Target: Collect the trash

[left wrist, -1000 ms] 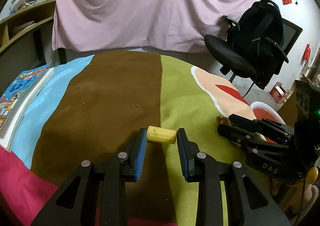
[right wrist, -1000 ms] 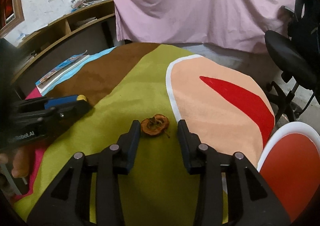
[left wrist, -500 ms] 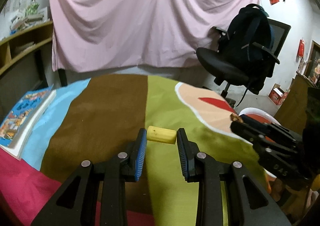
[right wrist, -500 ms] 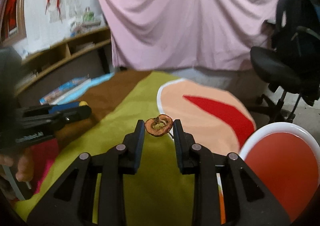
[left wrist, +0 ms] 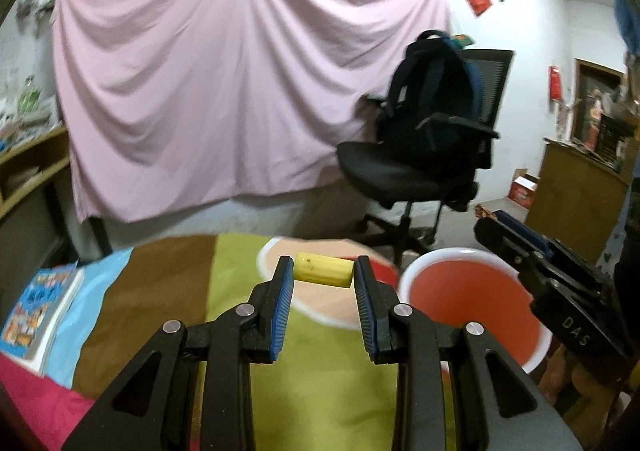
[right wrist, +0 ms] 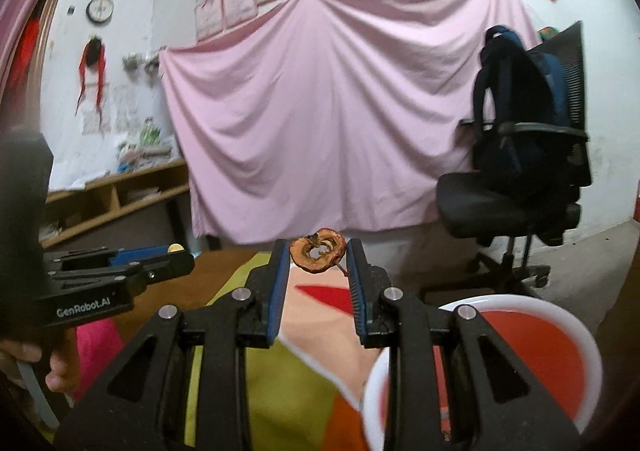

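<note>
We carry two scraps off the desk point(left wrist: 256, 331): left tongs point(left wrist: 323, 275) clamp the yellow piece point(left wrist: 322, 274), right tongs point(right wrist: 319, 255) clamp the dried fruit slice point(right wrist: 318, 253). Next, drop both into the red bin point(left wrist: 468, 295).

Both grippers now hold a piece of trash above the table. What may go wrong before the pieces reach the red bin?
1. The left gripper holds the yellow piece only by its ends; it may slip out.
2. The right gripper pinches the dried fruit slice at its thin edges; it may crack or fall onto the cloth.
3. Near the red bin, the grippers may collide.
</note>
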Demonstrator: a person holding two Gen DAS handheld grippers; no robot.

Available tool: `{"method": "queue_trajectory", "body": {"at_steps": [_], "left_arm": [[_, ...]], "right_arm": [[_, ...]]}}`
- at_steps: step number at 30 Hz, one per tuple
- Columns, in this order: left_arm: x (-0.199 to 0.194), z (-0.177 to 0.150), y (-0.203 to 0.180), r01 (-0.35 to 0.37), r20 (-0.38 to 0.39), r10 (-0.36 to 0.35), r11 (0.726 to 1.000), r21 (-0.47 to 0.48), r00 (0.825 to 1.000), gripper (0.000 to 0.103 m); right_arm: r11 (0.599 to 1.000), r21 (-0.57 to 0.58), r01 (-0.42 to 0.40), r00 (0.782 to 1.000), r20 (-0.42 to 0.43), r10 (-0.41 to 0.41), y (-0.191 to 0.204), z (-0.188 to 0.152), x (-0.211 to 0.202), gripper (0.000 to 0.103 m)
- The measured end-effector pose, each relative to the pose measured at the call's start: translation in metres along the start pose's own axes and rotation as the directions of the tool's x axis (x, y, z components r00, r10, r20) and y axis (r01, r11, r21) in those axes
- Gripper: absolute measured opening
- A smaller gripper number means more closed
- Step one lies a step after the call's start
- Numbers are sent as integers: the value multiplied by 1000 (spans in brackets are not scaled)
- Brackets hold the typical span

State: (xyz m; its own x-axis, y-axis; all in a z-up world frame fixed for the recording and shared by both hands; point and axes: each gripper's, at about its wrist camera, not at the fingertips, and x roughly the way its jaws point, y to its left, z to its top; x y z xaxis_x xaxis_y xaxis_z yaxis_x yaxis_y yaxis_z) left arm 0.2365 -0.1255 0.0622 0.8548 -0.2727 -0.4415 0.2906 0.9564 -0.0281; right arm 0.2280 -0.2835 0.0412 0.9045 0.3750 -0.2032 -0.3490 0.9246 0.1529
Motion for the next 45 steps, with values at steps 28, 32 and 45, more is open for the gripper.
{"method": "queue_trajectory", "body": {"at_steps": [28, 32, 45], "left_arm": [[43, 8, -136, 230, -32, -228, 956, 181, 973, 27], [54, 6, -139, 253, -65, -246, 956, 150, 967, 27], [65, 5, -133, 288, -105, -279, 953, 90, 955, 38]], "right_arm": [[958, 190, 213, 975, 27, -222, -103, -2, -69, 57], [950, 206, 233, 971, 0, -238, -108, -5, -66, 58], [926, 273, 262, 964, -33, -263, -125, -11, -66, 61]]}}
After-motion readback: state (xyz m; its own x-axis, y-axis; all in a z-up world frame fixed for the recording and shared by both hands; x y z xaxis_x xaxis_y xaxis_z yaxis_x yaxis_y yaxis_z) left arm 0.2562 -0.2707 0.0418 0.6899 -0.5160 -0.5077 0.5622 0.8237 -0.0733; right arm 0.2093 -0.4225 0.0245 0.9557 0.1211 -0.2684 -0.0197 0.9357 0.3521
